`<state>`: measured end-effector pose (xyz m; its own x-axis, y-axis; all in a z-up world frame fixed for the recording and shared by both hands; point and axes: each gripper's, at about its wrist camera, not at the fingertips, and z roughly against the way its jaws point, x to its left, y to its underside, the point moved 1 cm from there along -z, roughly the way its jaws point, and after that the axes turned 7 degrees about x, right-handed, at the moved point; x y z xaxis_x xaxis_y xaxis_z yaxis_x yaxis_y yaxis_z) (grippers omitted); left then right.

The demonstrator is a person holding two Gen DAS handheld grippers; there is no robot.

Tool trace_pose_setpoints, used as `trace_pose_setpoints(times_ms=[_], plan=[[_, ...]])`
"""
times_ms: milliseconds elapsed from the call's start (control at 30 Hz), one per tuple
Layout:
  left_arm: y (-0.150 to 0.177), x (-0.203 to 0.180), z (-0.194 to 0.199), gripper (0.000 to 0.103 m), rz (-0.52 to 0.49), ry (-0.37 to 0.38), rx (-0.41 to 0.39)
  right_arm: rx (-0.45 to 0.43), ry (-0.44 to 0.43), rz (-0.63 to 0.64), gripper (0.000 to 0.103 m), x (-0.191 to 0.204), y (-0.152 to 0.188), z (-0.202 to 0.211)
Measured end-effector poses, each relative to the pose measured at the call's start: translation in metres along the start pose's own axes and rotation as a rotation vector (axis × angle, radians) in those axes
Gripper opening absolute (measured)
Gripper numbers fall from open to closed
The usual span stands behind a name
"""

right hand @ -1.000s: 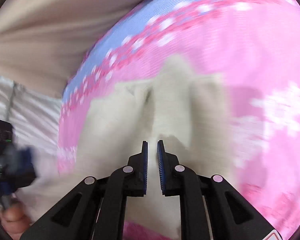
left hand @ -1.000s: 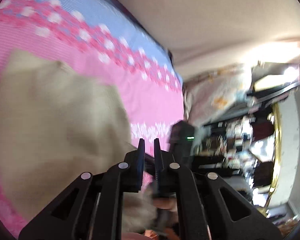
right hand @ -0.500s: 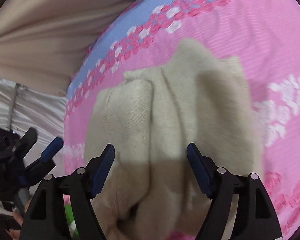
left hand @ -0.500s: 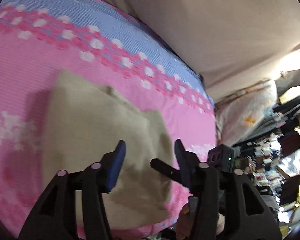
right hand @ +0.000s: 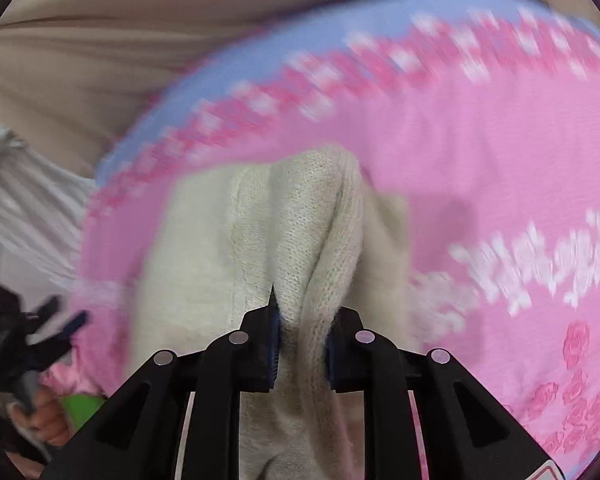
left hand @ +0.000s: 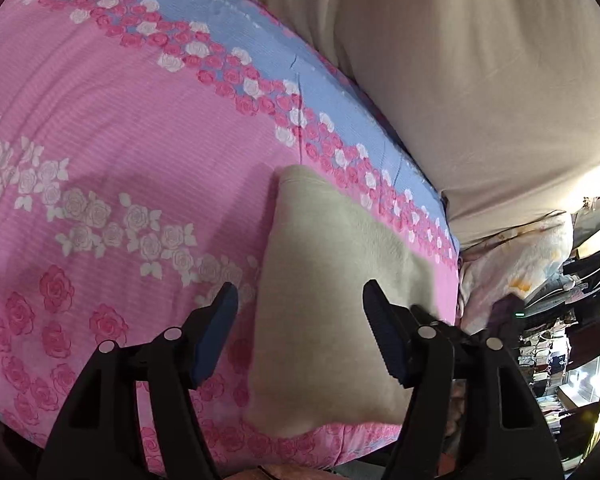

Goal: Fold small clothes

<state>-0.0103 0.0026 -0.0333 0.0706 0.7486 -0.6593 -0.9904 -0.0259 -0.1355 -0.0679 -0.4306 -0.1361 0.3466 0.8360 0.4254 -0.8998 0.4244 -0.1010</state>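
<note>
A cream knitted garment (left hand: 332,280) lies folded on the pink rose-print bed cover (left hand: 120,152), near the bed's right edge. My left gripper (left hand: 300,340) is open and empty, hovering just above the garment's near part. In the right wrist view my right gripper (right hand: 300,348) is shut on a bunched fold of the same cream garment (right hand: 260,248), which rises in a ridge ahead of the fingers. The left gripper also shows in the right wrist view (right hand: 40,332) at the lower left, held by a hand.
A beige curtain or wall (left hand: 460,80) runs along the far side of the bed. A blue band (left hand: 260,52) edges the cover. A patterned pillow (left hand: 516,268) and cluttered shelves (left hand: 560,360) lie past the bed's right edge.
Both grippers opened half a second ago. The left has stayed open and swung left over the cover. The right has since closed on a fold of the garment and is moving.
</note>
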Motion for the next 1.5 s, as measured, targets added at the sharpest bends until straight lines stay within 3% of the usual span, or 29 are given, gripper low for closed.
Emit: trace_pose_setpoints(times_ms=[33,100,267,333,400,500,567,600,700,733,767,833,900,967,1033,1067,1133,1200,1267,1300,1333,1367,1400,1433,1500], plan=[[0.002,0.0,-0.005,0.063,0.0,0.001,0.019,0.016,-0.006,-0.031,0.021,-0.014,0.002,-0.012],[0.004,-0.004,-0.016,0.063,-0.013,-0.005,0.061,-0.023,-0.104,-0.086,0.023,-0.027,0.005,-0.01],[0.01,-0.02,-0.034,0.064,-0.073,-0.03,0.118,-0.116,-0.105,-0.089,0.034,-0.018,0.026,0.039],[0.012,-0.025,-0.037,0.065,-0.094,-0.031,0.132,-0.101,-0.136,-0.069,0.06,-0.015,0.047,0.054],[0.015,-0.027,-0.041,0.066,-0.096,-0.029,0.144,-0.049,-0.198,-0.066,0.071,-0.014,0.067,0.06],[0.015,-0.026,-0.047,0.066,-0.084,-0.023,0.165,0.037,-0.253,-0.095,0.07,-0.013,0.091,0.041],[0.016,-0.028,-0.052,0.066,-0.086,-0.023,0.178,0.07,-0.168,-0.066,0.022,-0.007,0.099,0.024],[0.016,-0.031,-0.054,0.066,-0.095,-0.029,0.186,0.068,-0.161,-0.063,0.016,-0.002,0.099,0.022],[0.017,-0.042,-0.051,0.067,-0.131,-0.026,0.183,-0.073,-0.189,-0.065,0.015,-0.002,0.1,0.057],[0.018,-0.044,-0.051,0.072,-0.138,-0.026,0.179,-0.095,-0.179,-0.082,0.015,-0.008,0.099,0.062],[0.018,-0.044,-0.052,0.074,-0.138,-0.026,0.178,-0.092,-0.159,-0.098,0.016,-0.014,0.099,0.058],[0.019,-0.042,-0.06,0.074,-0.125,-0.028,0.197,0.017,-0.048,-0.066,0.019,-0.025,0.105,0.025],[0.021,-0.039,-0.065,0.074,-0.112,-0.026,0.22,0.068,-0.029,-0.041,0.02,-0.025,0.11,0.009],[0.019,-0.037,-0.063,0.074,-0.113,-0.039,0.207,-0.002,-0.033,-0.052,0.029,-0.017,0.101,0.031],[0.015,-0.033,-0.062,0.074,-0.097,-0.045,0.187,-0.105,-0.037,-0.064,0.056,-0.011,0.086,0.055],[0.013,-0.031,-0.066,0.074,-0.084,-0.048,0.187,-0.141,-0.032,-0.063,0.063,-0.01,0.076,0.062],[0.009,-0.027,-0.076,0.075,-0.067,-0.047,0.204,-0.16,-0.013,-0.039,0.069,-0.009,0.052,0.062],[0.005,-0.024,-0.091,0.076,-0.045,-0.046,0.232,-0.112,0.029,-0.036,0.072,-0.013,0.028,0.042],[0.004,-0.018,-0.108,0.079,-0.012,-0.04,0.269,-0.042,0.069,-0.08,0.073,-0.025,0.013,0.014],[0.004,-0.012,-0.119,0.079,0.015,-0.028,0.298,-0.014,0.048,-0.104,0.073,-0.03,0.01,0.001],[0.004,-0.007,-0.128,0.076,0.036,-0.016,0.32,0.003,0.003,-0.135,0.065,-0.036,0.007,-0.007],[0.004,-0.003,-0.134,0.07,0.048,-0.004,0.329,0.003,-0.081,-0.177,0.058,-0.042,0.009,-0.015],[0.002,0.002,-0.137,0.057,0.047,0.006,0.335,-0.005,-0.123,-0.195,0.045,-0.045,0.011,-0.013],[-0.001,0.004,-0.135,0.047,0.049,0.019,0.343,-0.018,-0.122,-0.192,0.036,-0.043,0.014,-0.007],[-0.008,0.004,-0.117,0.038,0.06,0.061,0.337,-0.052,-0.113,-0.151,0.027,-0.025,0.018,0.016]])
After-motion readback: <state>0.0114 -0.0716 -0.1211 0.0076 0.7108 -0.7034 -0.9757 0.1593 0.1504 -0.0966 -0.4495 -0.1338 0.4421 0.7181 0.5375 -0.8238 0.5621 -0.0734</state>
